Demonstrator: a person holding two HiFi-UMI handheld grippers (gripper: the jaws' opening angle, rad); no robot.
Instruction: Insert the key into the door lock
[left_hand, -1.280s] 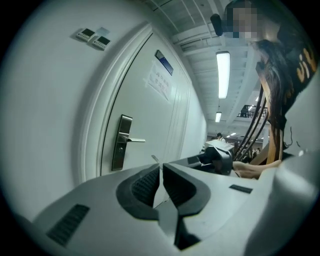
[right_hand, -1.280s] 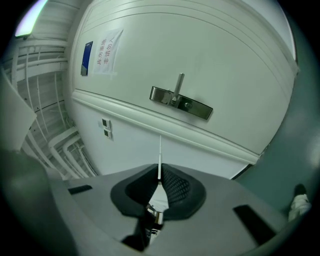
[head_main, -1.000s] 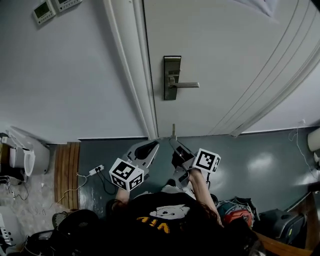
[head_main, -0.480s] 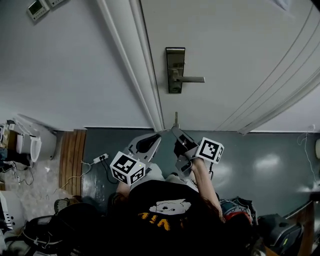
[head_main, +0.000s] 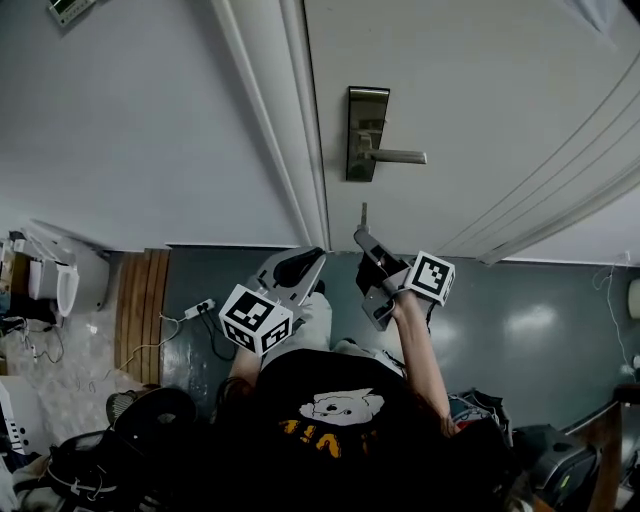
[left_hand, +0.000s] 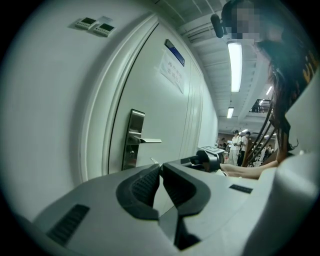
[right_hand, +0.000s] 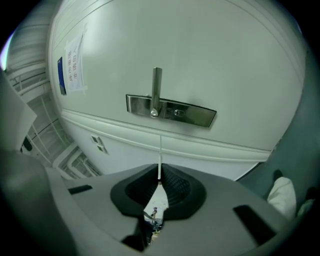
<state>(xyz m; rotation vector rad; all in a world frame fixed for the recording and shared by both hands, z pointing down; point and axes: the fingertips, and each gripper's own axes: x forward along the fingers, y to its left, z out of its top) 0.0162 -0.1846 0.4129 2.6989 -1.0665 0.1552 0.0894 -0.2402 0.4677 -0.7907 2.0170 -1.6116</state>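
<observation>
The key (right_hand: 160, 150) is clamped between the closed jaws of the right gripper (head_main: 362, 232), pointed at the door lock (head_main: 367, 133) but apart from it. The left gripper (left_hand: 160, 167) is closed on nothing. A paper notice (left_hand: 171, 75) on the door is shown only in the left gripper view.

White wall (head_main: 130, 130) meets grey-blue floor (head_main: 520, 315), wooden slats (head_main: 140, 300) at left

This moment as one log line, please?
right gripper: shut on key | key: short of door lock | left gripper: shut, empty
</observation>
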